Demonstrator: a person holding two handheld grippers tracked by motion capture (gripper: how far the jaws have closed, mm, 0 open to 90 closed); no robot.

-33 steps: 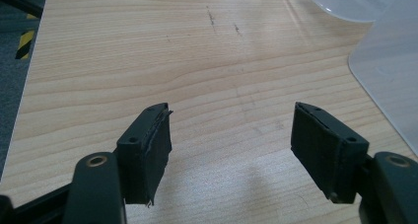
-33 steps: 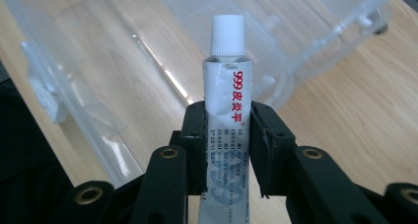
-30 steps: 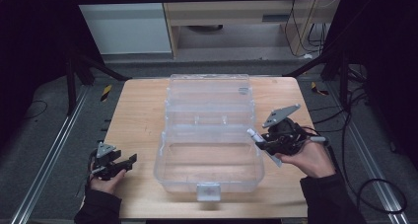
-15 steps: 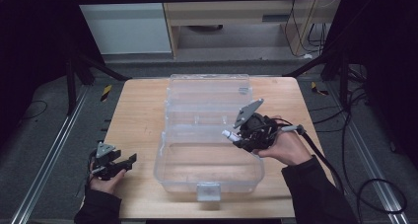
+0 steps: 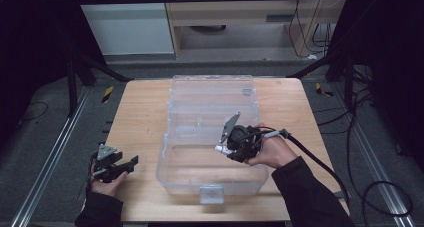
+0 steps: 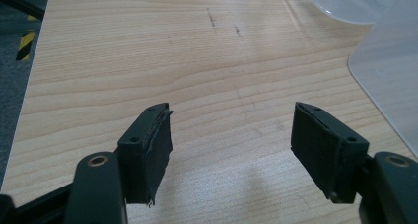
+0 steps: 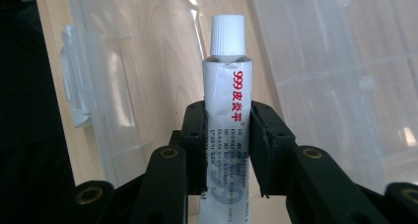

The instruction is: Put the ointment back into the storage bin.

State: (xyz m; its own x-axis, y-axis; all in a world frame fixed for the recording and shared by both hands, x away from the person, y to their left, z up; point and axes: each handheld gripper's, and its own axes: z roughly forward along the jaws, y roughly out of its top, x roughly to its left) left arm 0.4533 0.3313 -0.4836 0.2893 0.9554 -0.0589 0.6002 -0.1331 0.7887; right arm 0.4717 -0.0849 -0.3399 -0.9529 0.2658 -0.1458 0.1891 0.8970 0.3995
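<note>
A clear plastic box (image 5: 175,174) lies open in the middle of the wooden table (image 5: 140,122), its lid (image 5: 210,89) folded back to the far side. My right gripper (image 5: 227,146) hovers over the box's right half, shut on a white tube (image 7: 227,115) with red "999" print and a ribbed white cap. The tube's cap end (image 5: 220,148) points left into the box. My left gripper (image 5: 120,168) rests at the table's front left corner. Its fingers (image 6: 150,145) stand wide open over bare wood with nothing between them.
The box's front latch (image 5: 211,193) faces the person, and the same latch (image 7: 74,86) sits left of the tube in the right gripper view. The box's rounded corner (image 6: 389,71) lies right of the left gripper. Cables (image 5: 350,137) and metal rails (image 5: 50,157) flank the table.
The right gripper has carried the tube leftward, from beyond the box's right edge to over its inside. The left gripper has stayed put.
</note>
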